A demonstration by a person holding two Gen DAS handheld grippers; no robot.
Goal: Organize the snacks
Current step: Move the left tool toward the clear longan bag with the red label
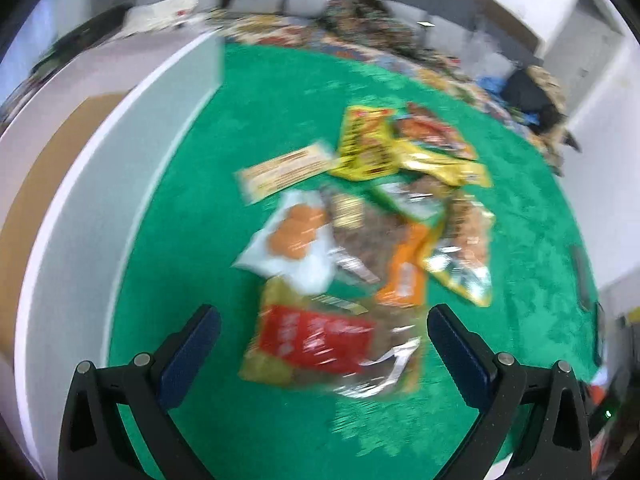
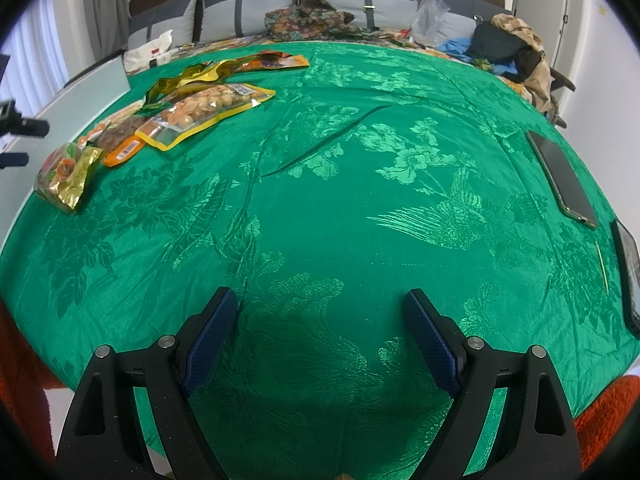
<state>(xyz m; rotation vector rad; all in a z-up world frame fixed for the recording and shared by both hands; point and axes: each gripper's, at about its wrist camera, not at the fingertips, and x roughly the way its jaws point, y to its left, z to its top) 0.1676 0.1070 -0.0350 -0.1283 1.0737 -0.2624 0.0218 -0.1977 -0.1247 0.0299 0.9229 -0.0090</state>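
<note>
The left wrist view, blurred, looks steeply down from near onto the snack pile. The right wrist view looks low across the green cloth, the same pile at ten o'clock.

No legible text on any snack packet (print blurred or too small, barcodes included)

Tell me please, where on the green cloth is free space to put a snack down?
The green cloth is bare across its middle and in front of the open right gripper, between the snack pile at far left and the dark phone near the right edge. The pile's corner is crowded; packets overlap there.
</note>
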